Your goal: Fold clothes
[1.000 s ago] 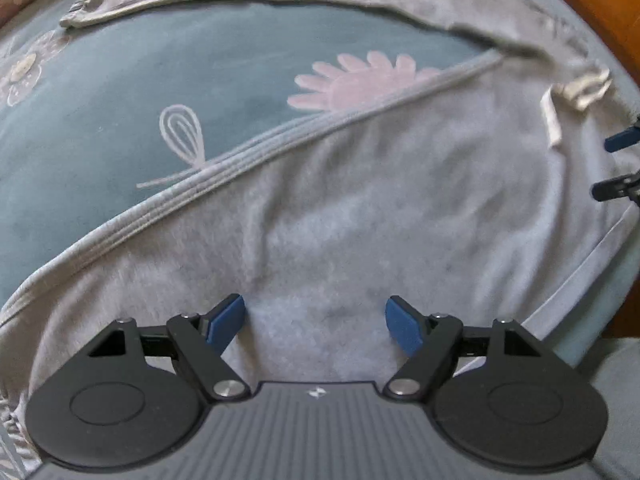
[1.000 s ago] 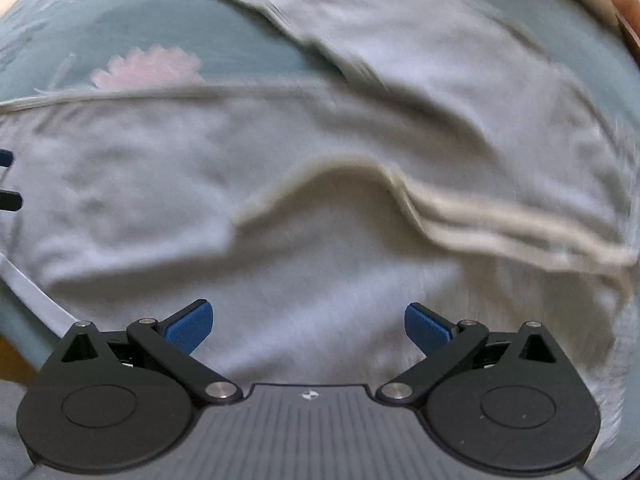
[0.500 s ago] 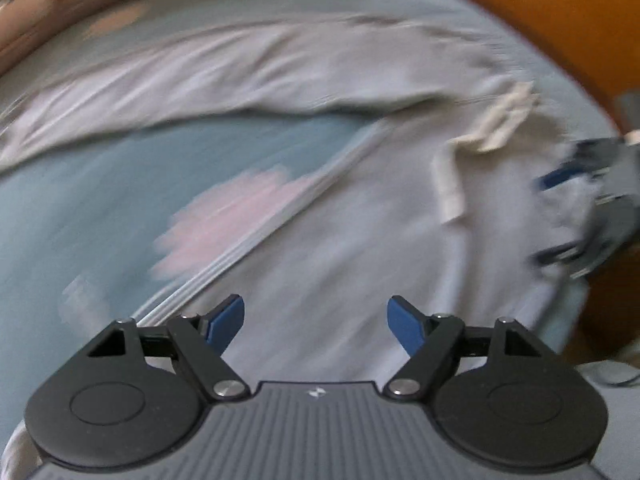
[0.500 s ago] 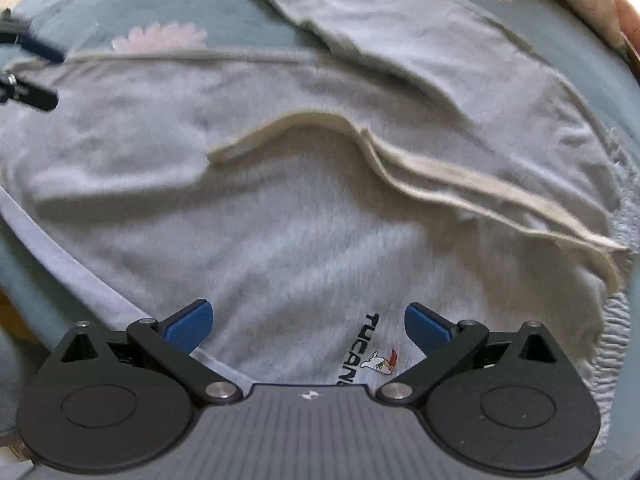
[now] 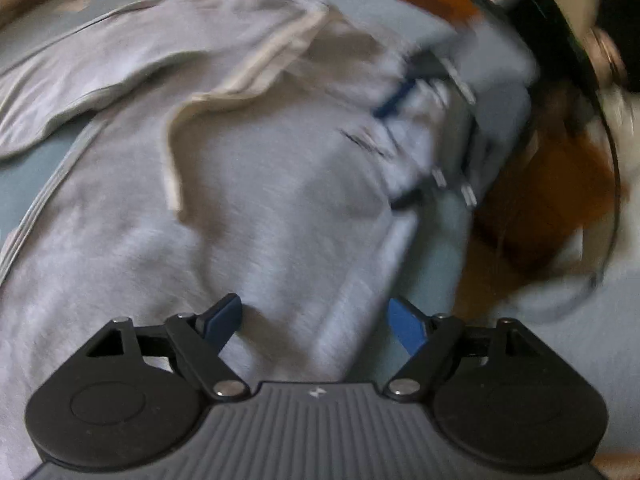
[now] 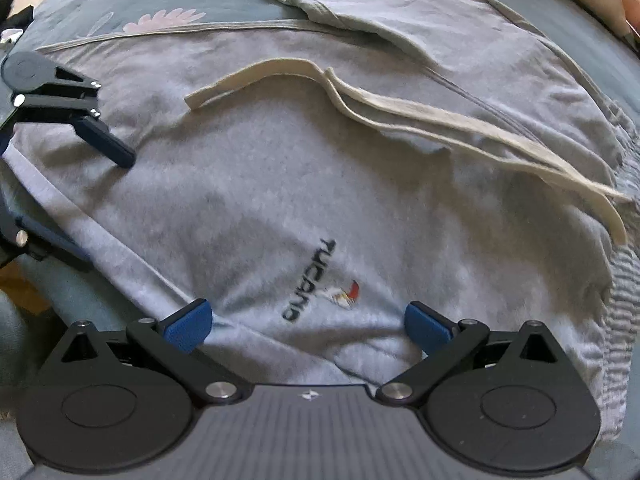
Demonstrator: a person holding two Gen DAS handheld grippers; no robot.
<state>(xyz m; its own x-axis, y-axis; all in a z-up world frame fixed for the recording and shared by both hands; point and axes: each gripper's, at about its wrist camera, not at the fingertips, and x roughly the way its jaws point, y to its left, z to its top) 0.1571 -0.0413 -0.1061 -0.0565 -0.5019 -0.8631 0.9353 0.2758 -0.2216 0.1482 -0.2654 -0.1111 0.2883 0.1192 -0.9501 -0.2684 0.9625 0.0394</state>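
A grey sweat garment (image 6: 280, 184) lies spread on a bed, with a black "TUCANO" logo (image 6: 320, 276) and cream drawstrings (image 6: 360, 96). My right gripper (image 6: 308, 324) hovers open over the cloth just below the logo, nothing between its blue pads. My left gripper (image 5: 316, 320) is over the garment's (image 5: 260, 200) near edge with its jaws opening, and only flat cloth lies beneath them. The left gripper (image 6: 102, 208) also shows at the left of the right wrist view, straddling that edge. The right gripper (image 5: 400, 152) appears blurred in the left wrist view.
A blue-grey sheet with pink flowers (image 6: 160, 20) covers the bed. Another grey fold of the garment (image 6: 400, 0) runs across the far side. A ribbed waistband (image 6: 616, 280) sits at the right. Beyond the bed edge there is orange-brown wood (image 5: 540, 200).
The left wrist view swept right across the garment and rolled, bringing the bed edge and right gripper near. The right gripper drew back toward the near hem, and the logo came into view.
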